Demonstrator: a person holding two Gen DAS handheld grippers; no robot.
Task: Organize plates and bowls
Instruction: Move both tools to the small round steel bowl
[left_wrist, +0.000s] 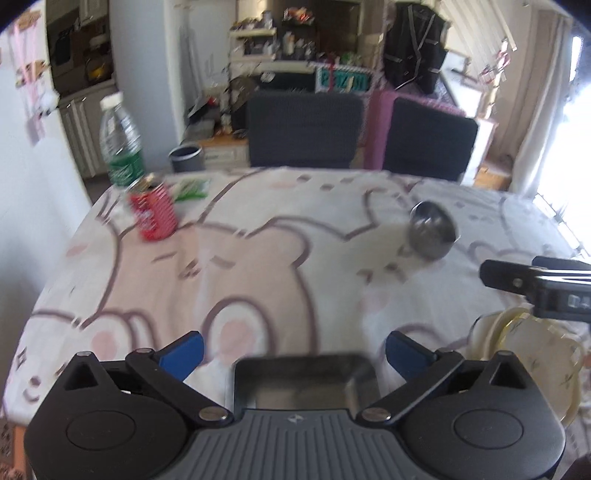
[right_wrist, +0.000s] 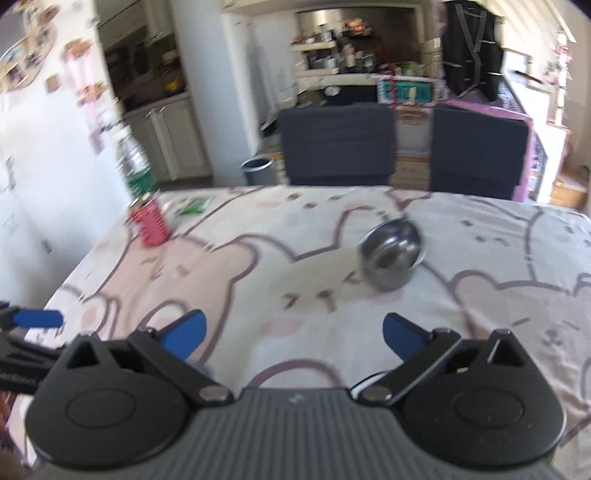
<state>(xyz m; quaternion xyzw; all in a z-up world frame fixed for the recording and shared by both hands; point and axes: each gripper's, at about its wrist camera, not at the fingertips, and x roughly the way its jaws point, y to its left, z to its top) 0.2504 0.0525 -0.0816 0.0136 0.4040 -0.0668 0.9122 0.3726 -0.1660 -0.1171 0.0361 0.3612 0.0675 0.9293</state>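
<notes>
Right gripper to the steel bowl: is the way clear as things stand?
Probably yes. The right gripper is open and empty, and only bare tablecloth lies between it and the steel bowl.

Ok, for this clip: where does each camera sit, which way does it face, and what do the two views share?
Left wrist: on the left hand-held gripper, looking forward and down over the table; its open blue fingers, a square metal tray below, the right hand-held gripper at the right edge.
Right wrist: on the right hand-held gripper, same heading; its open, empty fingers show, the left one's finger at the left edge.
Shared: metal bowl, red can, water bottle, two dark chairs.
</notes>
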